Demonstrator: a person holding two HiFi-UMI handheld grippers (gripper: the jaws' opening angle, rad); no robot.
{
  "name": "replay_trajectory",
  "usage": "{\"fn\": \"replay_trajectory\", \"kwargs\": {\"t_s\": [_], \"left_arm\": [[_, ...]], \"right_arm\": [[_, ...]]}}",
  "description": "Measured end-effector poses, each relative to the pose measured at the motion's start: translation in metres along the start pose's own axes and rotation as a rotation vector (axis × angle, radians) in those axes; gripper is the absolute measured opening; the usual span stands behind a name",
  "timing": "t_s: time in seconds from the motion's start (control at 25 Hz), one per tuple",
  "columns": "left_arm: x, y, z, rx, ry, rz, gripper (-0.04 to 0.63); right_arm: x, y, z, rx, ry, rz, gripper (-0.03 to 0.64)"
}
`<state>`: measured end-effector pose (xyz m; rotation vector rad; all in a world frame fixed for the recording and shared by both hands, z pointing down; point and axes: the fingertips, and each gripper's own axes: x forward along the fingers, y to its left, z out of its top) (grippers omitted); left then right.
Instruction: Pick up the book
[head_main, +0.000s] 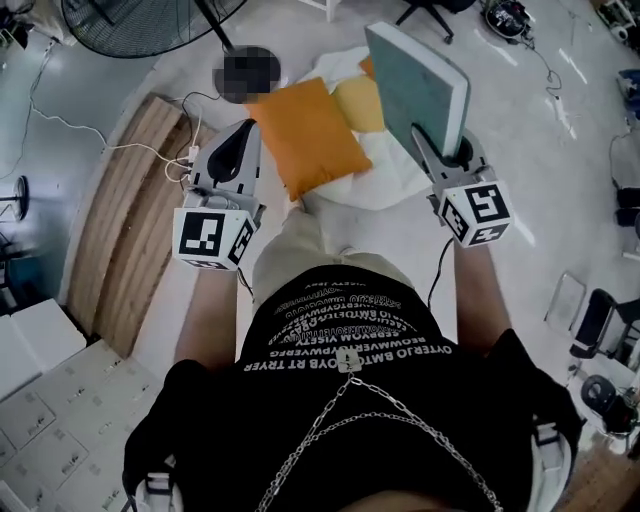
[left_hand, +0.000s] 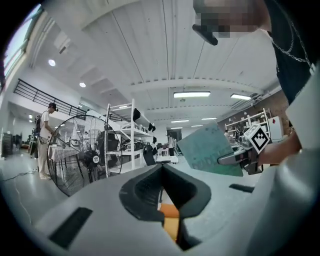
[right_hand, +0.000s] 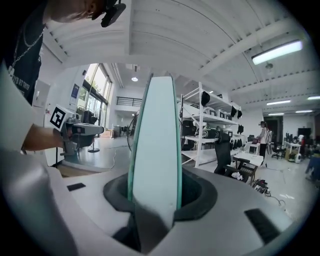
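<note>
Shirt front (head_main: 350, 340) closest to lens. Right gripper (head_main: 437, 148) clamped on book (head_main: 415, 85); book upright, held well above orange cushion (head_main: 310, 135). Left gripper (head_main: 243, 130) seemingly pinched closed, empty. Pickup looks done; next: hold grip steady.

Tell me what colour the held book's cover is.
Muted teal green on the book, with a pale page edge; clearest in the head view.

1. Your right tongs (head_main: 446, 150) clamp the teal book (head_main: 415, 85) at its near edge, holding it upright on the right.
2. Your left tongs (head_main: 240, 135) hang empty on the left, jaws together.
3. Between them, farther off, an orange cushion (head_main: 310, 135) lies on a white sheet (head_main: 385, 180) on the floor (head_main: 540, 150).
</note>
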<state>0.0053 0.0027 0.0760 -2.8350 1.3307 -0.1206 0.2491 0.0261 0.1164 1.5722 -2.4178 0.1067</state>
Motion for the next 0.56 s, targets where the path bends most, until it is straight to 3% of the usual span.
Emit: {"fn": "replay_trajectory", "kwargs": {"t_s": [0.32, 0.56], "left_arm": [[-0.053, -0.039, 0.045, 0.006, -0.046, 0.002, 0.005], [-0.016, -0.080, 0.033, 0.027, -0.037, -0.027, 0.005]], "right_arm": [[-0.075, 0.014, 0.040, -0.013, -0.062, -0.051, 0.153], [-0.078, -0.021, 0.020, 0.007, -0.080, -0.043, 0.153]]}}
